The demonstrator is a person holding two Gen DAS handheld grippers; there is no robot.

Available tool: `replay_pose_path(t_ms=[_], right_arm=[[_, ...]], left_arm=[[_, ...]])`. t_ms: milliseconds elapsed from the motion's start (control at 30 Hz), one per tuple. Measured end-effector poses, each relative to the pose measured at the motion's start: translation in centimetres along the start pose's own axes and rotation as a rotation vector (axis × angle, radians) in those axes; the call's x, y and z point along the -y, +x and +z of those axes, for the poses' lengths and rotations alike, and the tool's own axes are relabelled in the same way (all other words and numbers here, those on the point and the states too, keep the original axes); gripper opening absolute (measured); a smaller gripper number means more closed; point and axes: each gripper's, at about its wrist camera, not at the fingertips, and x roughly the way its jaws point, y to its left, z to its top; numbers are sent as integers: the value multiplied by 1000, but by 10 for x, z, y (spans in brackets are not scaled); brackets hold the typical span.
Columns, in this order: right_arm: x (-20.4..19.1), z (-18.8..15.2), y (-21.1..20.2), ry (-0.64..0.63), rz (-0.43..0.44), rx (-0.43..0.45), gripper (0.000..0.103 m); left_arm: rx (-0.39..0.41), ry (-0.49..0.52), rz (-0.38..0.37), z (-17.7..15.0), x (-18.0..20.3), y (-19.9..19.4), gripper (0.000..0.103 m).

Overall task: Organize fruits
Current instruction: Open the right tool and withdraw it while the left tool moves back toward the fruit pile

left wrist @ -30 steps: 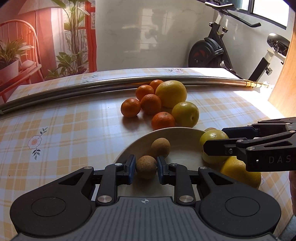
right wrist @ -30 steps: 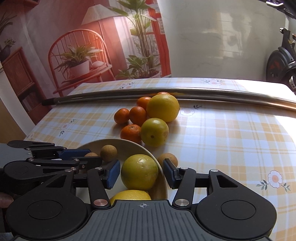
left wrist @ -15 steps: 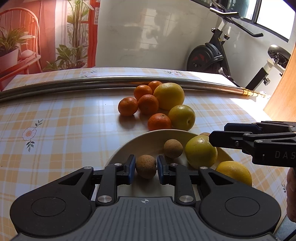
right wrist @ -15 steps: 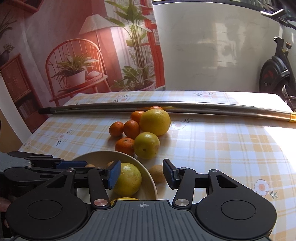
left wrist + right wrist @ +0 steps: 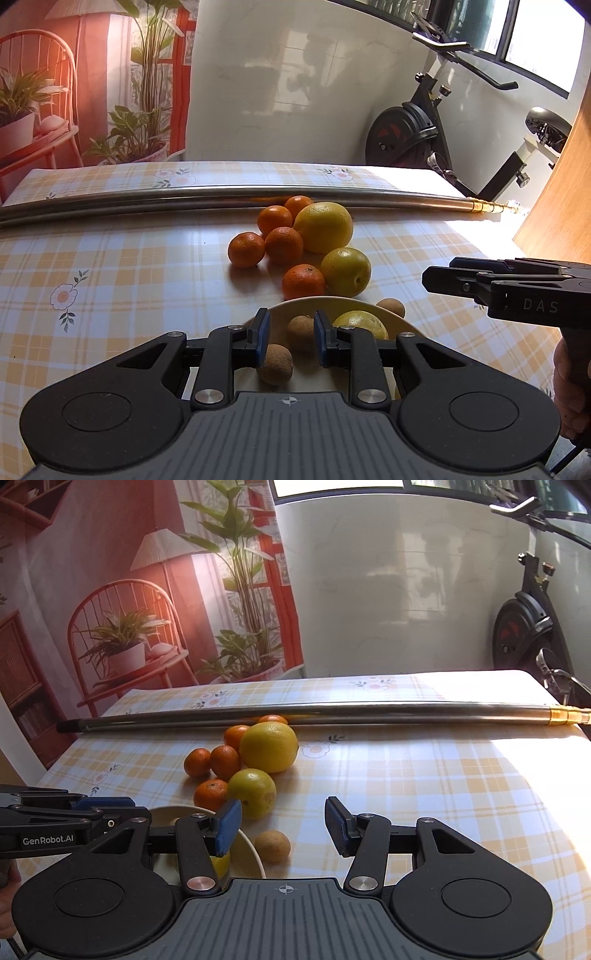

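Observation:
A cream bowl (image 5: 325, 301) (image 5: 255, 851) holds two small brown fruits (image 5: 275, 363) (image 5: 301, 332) and a yellow citrus (image 5: 364, 325). My left gripper (image 5: 290, 339) hovers over the bowl's near side, open; the nearer brown fruit lies below its left finger, free of the pads. My right gripper (image 5: 283, 829) is open and empty just right of the bowl, above a third brown fruit (image 5: 272, 845) (image 5: 391, 307) on the cloth. Behind the bowl lie a big yellow citrus (image 5: 323, 227) (image 5: 268, 746), a greenish one (image 5: 345, 271) (image 5: 252, 793) and several tangerines (image 5: 246, 249) (image 5: 211, 794).
A long metal pole (image 5: 207, 195) (image 5: 332, 710) lies across the checked tablecloth behind the fruit. An exercise bike (image 5: 417, 136) stands beyond the table's far right corner. A hand (image 5: 570, 384) holds the right gripper's handle. Wooden furniture (image 5: 569, 184) stands at the right.
The left gripper has let go of the small brown fruit, which now lies in the bowl, and has lifted. The right gripper left the yellow citrus in the bowl and drew back to the right.

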Motion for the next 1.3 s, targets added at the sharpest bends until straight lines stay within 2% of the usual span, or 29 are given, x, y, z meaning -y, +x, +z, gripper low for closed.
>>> replay_pose_path(t_ms=[200,333,433,567,767,1100,1300], right_arm=[[11,2,-3,11,-24,13,47],[21,5,-4,18,-54,26,47],[30,8,-6,37,-73,36,47],[42,8,-7,68,-87,40,47],[56,7,-7,103,-89,47,47],[73,3,-5,154,-92,50,47],[73,2,-4,160,-92,50,47]], left_arm=[[-8,-32,8,13,-4,-1,27],[-11,-56,-25,24,-1,-1,27],[-29,-25,-55,31,13,5,27],[-117,40,-129,39,40,30,27],[-251,69,-163,50,61,71,27],[-388,158,-136,55,85,110,27],[-416,192,-123,53,91,119,30]])
